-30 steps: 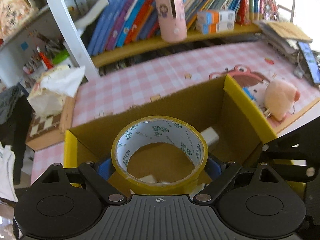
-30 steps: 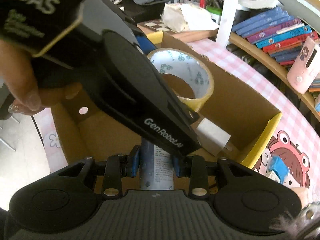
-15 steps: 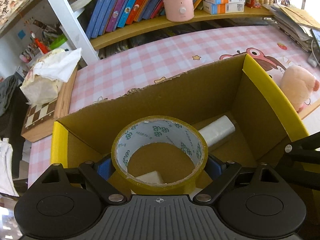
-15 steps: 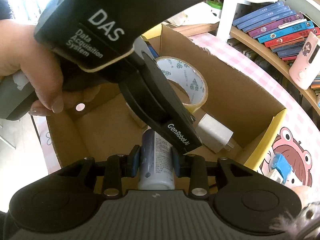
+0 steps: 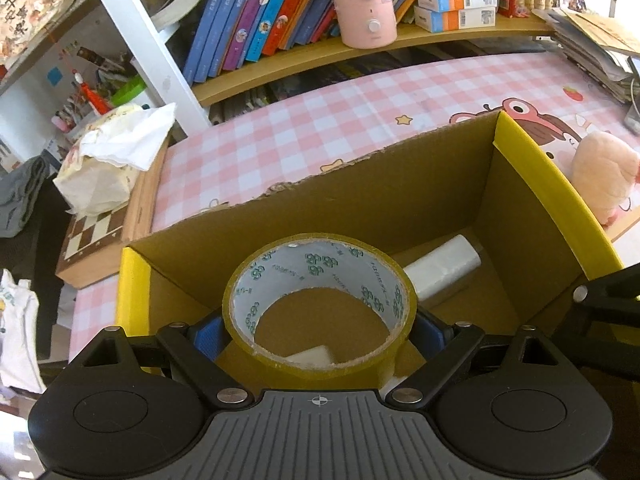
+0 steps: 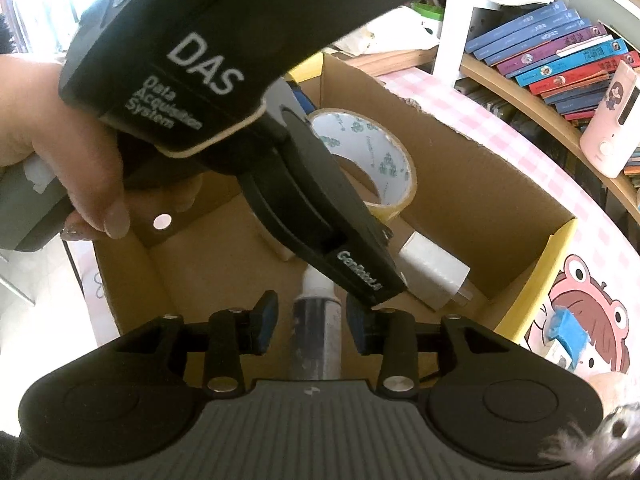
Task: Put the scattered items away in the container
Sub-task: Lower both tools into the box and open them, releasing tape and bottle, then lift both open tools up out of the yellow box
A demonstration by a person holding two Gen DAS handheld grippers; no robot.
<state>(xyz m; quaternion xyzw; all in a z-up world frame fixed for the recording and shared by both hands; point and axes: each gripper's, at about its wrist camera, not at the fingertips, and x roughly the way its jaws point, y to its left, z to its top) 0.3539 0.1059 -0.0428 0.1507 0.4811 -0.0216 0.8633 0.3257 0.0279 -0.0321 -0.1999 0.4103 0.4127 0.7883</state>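
right gripper (image 6: 307, 327) jaws are opening off the bottle (image 6: 317, 334), dropping it into the box (image 6: 472, 184); left gripper (image 5: 318, 330) stays clamped on the tape roll (image 5: 320, 304).

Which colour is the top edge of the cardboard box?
The cardboard box has yellow edges on its two short sides, best seen in the left wrist view.

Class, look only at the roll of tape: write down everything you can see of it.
The roll of tape is a wide ring of yellowish clear tape on a white core printed with small green marks. It is clamped at its sides between the blue pads of the left hand-held gripper, tilted so its hole faces the camera, hanging over the open cardboard box. It looks nearly full. Only the pads touch it.
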